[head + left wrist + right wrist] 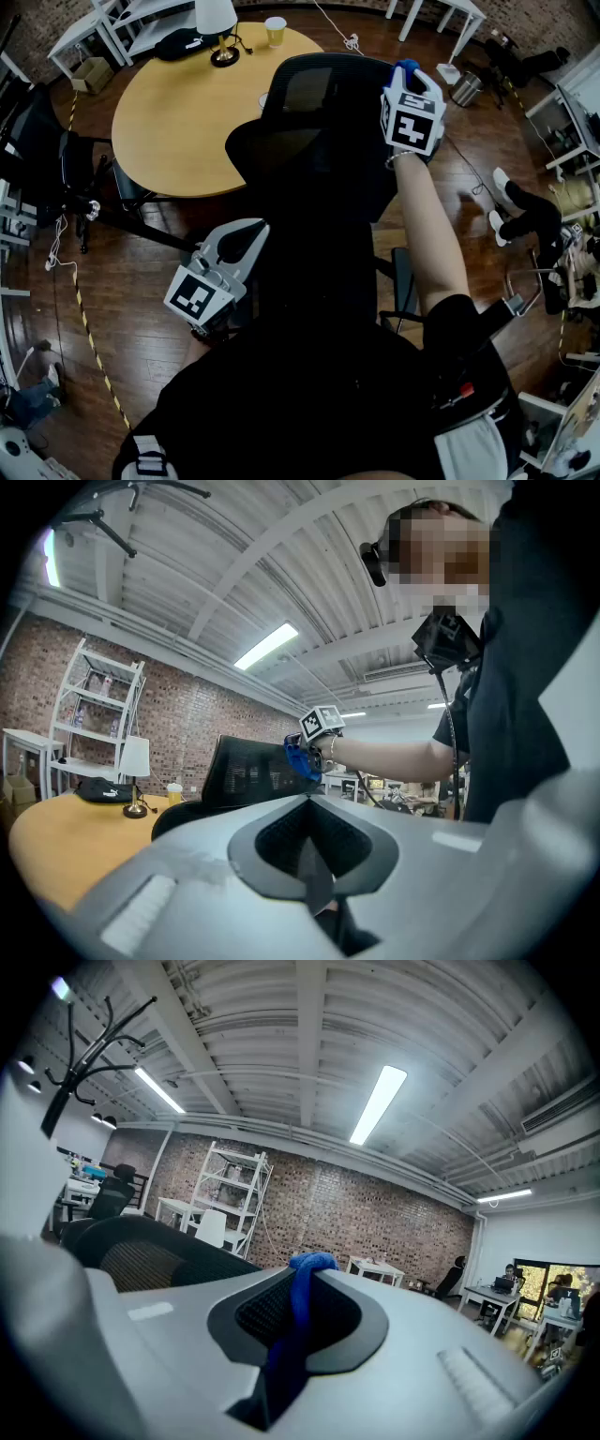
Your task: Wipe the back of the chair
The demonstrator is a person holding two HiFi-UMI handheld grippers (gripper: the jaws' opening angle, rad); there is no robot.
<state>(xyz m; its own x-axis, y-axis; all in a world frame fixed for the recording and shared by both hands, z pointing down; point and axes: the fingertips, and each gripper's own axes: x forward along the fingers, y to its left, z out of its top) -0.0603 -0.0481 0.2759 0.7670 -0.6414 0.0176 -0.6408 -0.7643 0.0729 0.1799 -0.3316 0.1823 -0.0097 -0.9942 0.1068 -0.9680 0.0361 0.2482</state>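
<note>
The black mesh-backed office chair [319,122] stands in front of me, its back toward me. My right gripper [410,73] is at the back's top right corner, shut on a blue cloth [405,66]. In the right gripper view the cloth [296,1312] hangs between the jaws, with the chair's top edge [150,1252] to the left. My left gripper [251,234] hangs low at the chair's left side, shut and holding nothing. The left gripper view looks past its shut gripper [310,801] at the chair back [246,775] and the cloth [302,761] pressed on its top corner.
A round wooden table [169,122] beyond the chair carries a lamp [217,23], a paper cup [275,30] and a black bag [183,42]. White shelves [122,19] stand behind. Another black chair [37,141] is at left, striped floor tape [89,337] beside it, a person's legs [525,220] at right.
</note>
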